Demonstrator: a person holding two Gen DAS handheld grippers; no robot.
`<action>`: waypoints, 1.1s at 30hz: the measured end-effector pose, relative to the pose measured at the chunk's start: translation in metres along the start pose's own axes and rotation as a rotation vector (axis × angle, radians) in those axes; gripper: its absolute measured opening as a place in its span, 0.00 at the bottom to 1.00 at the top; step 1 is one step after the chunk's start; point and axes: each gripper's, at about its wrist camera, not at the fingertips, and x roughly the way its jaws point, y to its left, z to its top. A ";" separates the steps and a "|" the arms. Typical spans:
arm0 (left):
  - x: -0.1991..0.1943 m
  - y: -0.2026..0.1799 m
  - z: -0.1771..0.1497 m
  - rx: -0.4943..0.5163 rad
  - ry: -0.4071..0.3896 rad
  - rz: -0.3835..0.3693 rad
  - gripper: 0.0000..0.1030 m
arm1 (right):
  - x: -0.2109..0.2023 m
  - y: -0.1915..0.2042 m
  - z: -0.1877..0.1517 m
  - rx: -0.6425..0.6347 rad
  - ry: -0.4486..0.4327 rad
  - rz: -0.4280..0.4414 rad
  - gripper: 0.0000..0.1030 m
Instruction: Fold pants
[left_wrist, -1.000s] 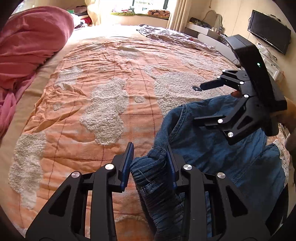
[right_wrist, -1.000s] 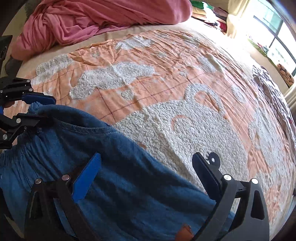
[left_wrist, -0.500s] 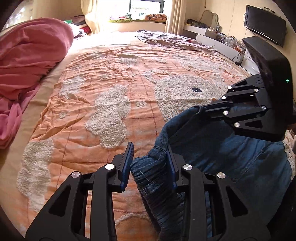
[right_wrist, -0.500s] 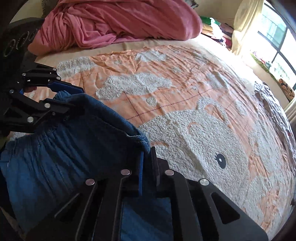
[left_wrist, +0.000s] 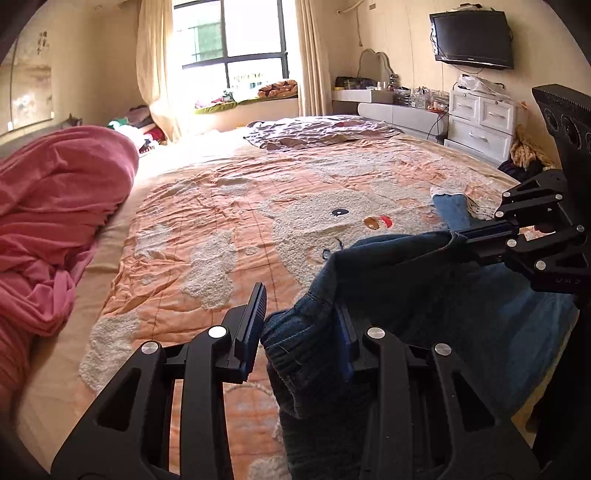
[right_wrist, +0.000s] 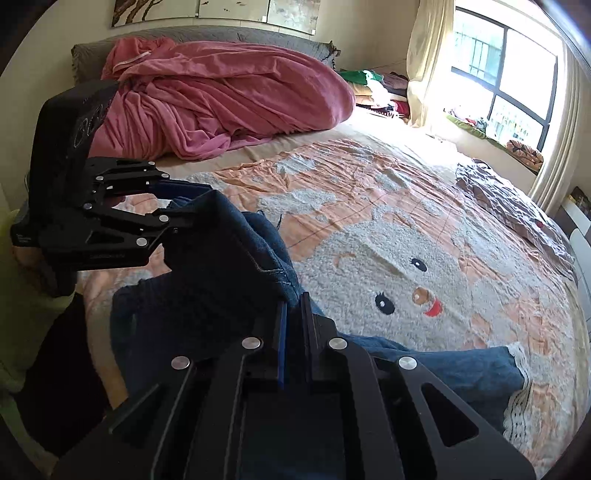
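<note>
Left gripper (left_wrist: 301, 325) clamped on a bunched blue waistband of the pants (left_wrist: 424, 295); right gripper (right_wrist: 293, 317) pinched shut on the denim edge further along — fabric stretched between the two, lifted off the bed. Rest of the pants draped downward and across the orange bear-pattern quilt (right_wrist: 406, 221), one lace-trimmed leg cuff (right_wrist: 521, 369) lying flat on it. Further out, a heaped pink blanket (right_wrist: 229, 103) by the headboard — window (left_wrist: 236, 48) and wall-mounted television (left_wrist: 471, 35) beyond.

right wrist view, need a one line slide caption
Right gripper and left gripper pinch the waistband of blue jeans above an orange bear-pattern bedspread.
</note>
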 end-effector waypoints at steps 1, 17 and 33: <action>-0.006 -0.007 -0.007 0.017 0.004 0.013 0.26 | -0.006 0.008 -0.007 -0.001 -0.005 0.003 0.05; -0.045 -0.025 -0.080 0.039 0.124 0.039 0.33 | -0.007 0.100 -0.094 0.041 0.048 0.106 0.06; -0.075 -0.012 -0.033 -0.145 0.058 0.022 0.43 | -0.002 0.119 -0.101 0.069 0.007 0.119 0.13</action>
